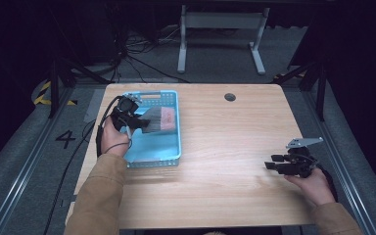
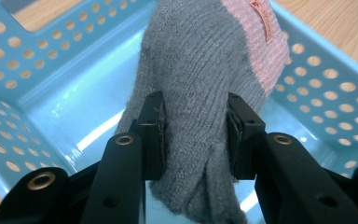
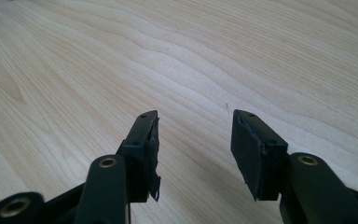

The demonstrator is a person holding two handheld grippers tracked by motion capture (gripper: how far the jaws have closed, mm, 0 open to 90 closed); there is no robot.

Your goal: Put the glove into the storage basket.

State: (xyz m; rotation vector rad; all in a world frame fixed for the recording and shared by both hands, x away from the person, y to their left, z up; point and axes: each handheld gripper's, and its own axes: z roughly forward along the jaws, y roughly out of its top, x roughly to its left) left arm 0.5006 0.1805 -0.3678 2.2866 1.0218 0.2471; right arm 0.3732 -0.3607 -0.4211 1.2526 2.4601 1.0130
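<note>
A grey knitted sock with a pink end (image 2: 205, 70) hangs inside a light blue perforated basket (image 2: 37, 93). My left gripper (image 2: 195, 135) is shut on the sock's grey part, its jaws pressing it from both sides. In the high view the left gripper (image 1: 136, 122) sits over the basket (image 1: 174, 152) at the table's left, with the sock (image 1: 159, 119) stretching to its right. My right gripper (image 3: 195, 149) stands open just above bare wood, nothing between its fingers. In the high view the right gripper (image 1: 274, 163) is near the table's right edge.
The wooden table (image 1: 225, 137) has a round cable hole (image 1: 230, 97) at the back. A white desk frame (image 1: 220, 34) and cables lie on the floor beyond. Dark floor rails run along both sides of the table.
</note>
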